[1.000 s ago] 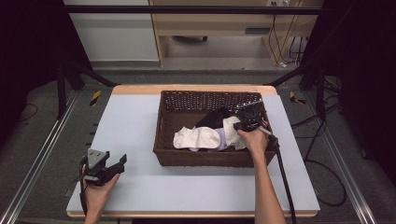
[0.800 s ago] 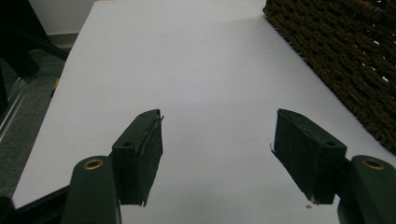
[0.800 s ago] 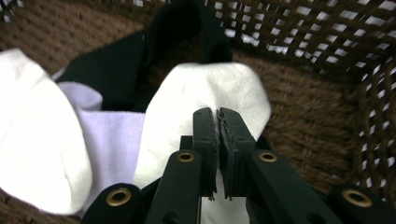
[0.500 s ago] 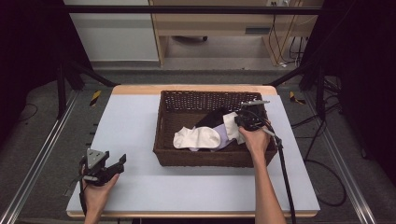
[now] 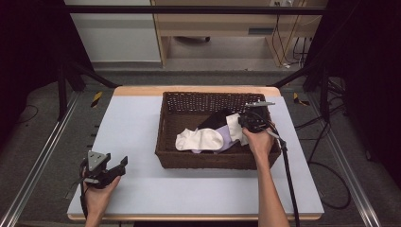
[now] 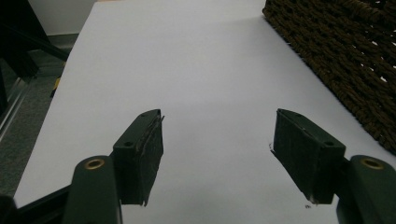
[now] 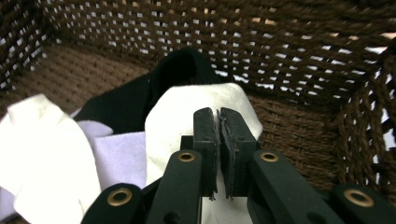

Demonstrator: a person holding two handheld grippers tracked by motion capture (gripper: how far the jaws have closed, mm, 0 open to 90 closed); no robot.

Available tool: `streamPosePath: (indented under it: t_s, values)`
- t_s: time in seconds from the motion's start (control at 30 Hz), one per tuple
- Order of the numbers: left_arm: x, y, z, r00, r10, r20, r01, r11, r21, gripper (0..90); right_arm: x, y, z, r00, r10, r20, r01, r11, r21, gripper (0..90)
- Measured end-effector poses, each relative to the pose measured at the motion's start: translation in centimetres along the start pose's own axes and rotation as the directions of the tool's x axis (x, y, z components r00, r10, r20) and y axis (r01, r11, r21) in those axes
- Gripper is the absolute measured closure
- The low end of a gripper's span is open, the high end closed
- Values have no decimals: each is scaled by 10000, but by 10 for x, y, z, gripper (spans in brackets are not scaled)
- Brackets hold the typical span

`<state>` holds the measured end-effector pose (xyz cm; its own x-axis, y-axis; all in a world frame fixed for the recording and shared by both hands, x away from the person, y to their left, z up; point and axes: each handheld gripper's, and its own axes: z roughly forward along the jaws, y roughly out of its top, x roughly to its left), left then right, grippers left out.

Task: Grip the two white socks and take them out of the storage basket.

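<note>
Two grippers are in my hands: my right gripper [image 7: 218, 122] sits inside the wicker basket [image 5: 208, 160], its jaws just pinched together on a white cloth [image 7: 187, 112] that lies against a black garment [image 7: 135, 100] and a lilac piece [image 7: 119, 151]. My left gripper [image 6: 217, 140] rests spread wide over the bare white table [image 6: 187, 60], well apart from the basket.

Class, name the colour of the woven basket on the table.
Dark brown basket, clearest in the high view.
</note>
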<state>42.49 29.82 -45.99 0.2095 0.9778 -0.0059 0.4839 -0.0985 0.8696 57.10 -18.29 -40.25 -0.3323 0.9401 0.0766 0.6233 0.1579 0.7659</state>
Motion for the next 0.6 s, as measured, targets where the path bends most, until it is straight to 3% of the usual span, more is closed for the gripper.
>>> streamPosePath:
  t_s: [0.37,0.5,0.6]
  values:
    - [0,0,0,10000,4,2,-4,10000,1,320,-2,0,-9,9995,229,225,-204,9939,-1087,860]
    - [0,0,0,10000,-1,16,1,10000,31,320,-3,0,-7,9996,155,215,-136,9961,-872,845]
    - [-1,0,1,10000,30,20,-30,10000,50,320,-3,-1,1,9999,88,100,-87,9999,-84,812]
